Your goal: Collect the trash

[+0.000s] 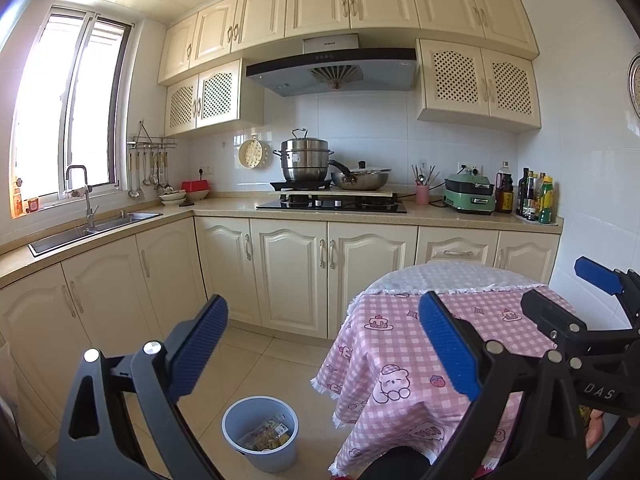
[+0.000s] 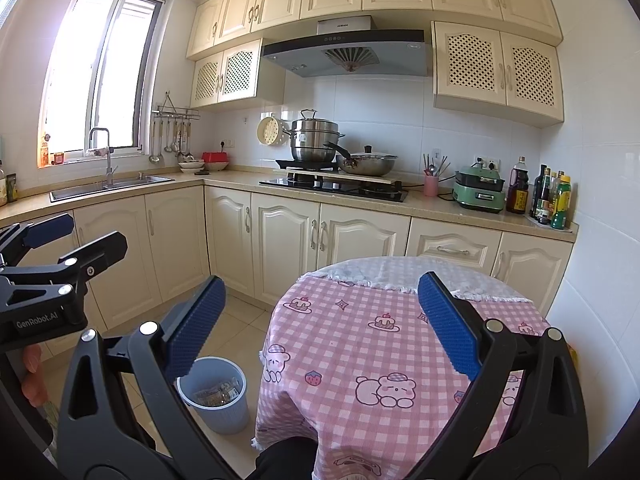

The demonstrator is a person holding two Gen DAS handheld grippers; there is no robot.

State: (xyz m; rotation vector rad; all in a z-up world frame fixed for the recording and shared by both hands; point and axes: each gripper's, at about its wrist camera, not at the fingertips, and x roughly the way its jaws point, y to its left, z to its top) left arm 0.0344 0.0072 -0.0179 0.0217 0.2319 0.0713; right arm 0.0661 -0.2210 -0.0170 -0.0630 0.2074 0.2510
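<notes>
I have the left gripper point(image 1: 324, 344) spread wide with nothing between its blue pads point(image 1: 200, 350), raised above the floor at the lower centre of its view. The bin point(image 1: 260, 434) stands on the tiles at the bottom centre of that frame, just left of the table point(image 1: 400, 360), and the trash point(image 1: 266, 434) lies inside it as a heap of crumpled wrappers. My right gripper point(image 2: 322, 328) is equally wide open and holds nothing; it hangs over the near edge of the pink checked cloth, with the bin at the lower left of its frame, partly behind the left finger. Each gripper shows in the other's view: the right one at the right edge of the left camera, the left one at the left edge of the right camera. The stove point(image 2: 334, 188) sits mid-frame on the far counter, the sink point(image 2: 108, 186) to the left.
</notes>
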